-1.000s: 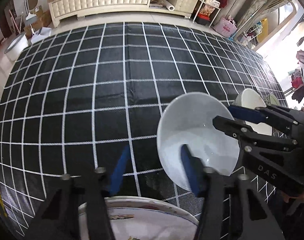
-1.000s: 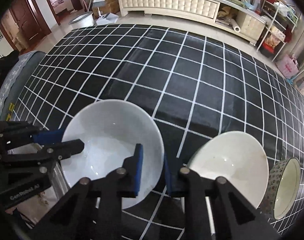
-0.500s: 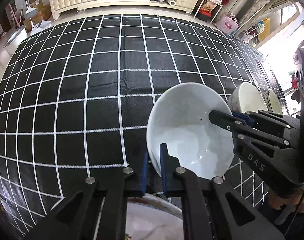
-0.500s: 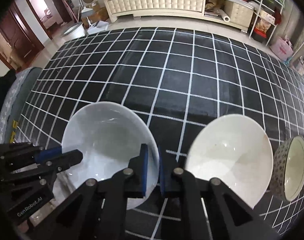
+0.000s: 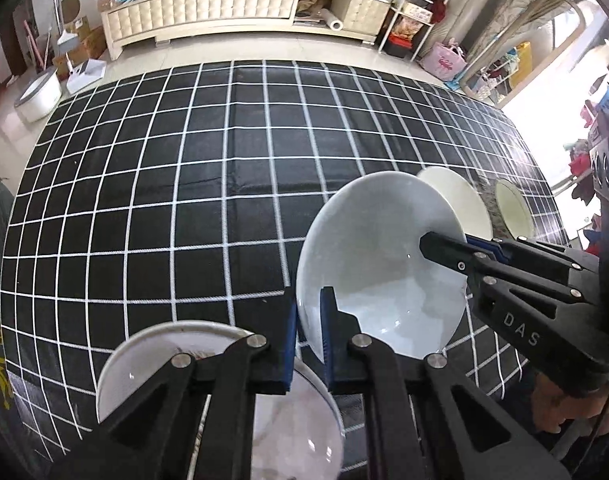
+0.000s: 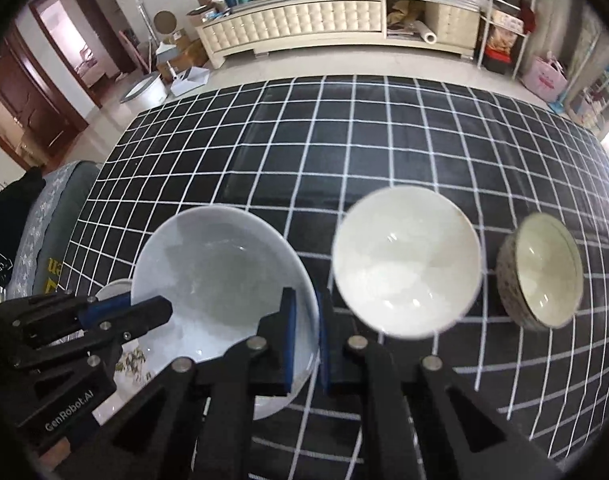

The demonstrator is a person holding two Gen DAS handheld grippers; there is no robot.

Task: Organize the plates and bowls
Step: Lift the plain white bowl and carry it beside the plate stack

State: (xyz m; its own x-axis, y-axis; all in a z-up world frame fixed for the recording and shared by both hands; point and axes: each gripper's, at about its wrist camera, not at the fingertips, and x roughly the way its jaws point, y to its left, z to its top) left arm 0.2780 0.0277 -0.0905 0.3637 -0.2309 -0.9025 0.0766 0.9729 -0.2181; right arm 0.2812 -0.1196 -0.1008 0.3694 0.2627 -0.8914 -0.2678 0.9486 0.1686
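A large white bowl [image 5: 380, 264] hangs tilted above the black checked tablecloth [image 5: 184, 200]. My left gripper [image 5: 308, 320] is shut on its near rim, one pad inside and one outside. My right gripper [image 5: 448, 240] comes in from the right and is shut on the opposite rim. In the right wrist view the same white bowl [image 6: 220, 276] sits between my right gripper [image 6: 305, 320] and my left gripper [image 6: 144, 306]. A white plate [image 5: 144, 360] with dried residue lies below the bowl, partly hidden by the fingers.
A cream bowl [image 6: 404, 264] and a patterned bowl [image 6: 544, 272] stand on the cloth to the right. A grey cushioned seat [image 6: 52, 216] borders the table's left edge. A long cream sideboard [image 5: 208, 8] runs along the far wall, across open floor.
The left gripper's jaws closed onto the white bowl's rim. Both grippers then rose with the bowl, which now hangs clear of the cloth above the plate.
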